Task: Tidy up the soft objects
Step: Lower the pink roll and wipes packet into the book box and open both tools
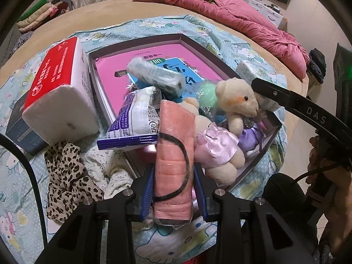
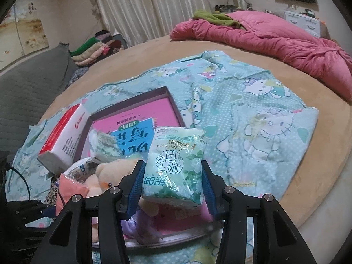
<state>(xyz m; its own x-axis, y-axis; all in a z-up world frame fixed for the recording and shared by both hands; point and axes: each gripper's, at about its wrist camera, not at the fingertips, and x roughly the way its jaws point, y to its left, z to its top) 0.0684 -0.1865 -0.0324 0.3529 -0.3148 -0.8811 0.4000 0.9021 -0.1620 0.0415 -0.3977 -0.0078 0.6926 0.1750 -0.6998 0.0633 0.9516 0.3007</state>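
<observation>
My left gripper grips the pink pack, my right gripper the tissue pack; the tray is part-filled, leopard cloth outstanding at eight o'clock.

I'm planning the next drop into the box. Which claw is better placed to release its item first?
Right, probably. The right claw holds the green tissue pack above the box, while the left claw holds its pink packet over the crowded near corner.

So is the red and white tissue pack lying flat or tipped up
Tipped up. The red and white tissue pack leans on the box rim, its near end down on the cartoon-print sheet beside the box.
</observation>
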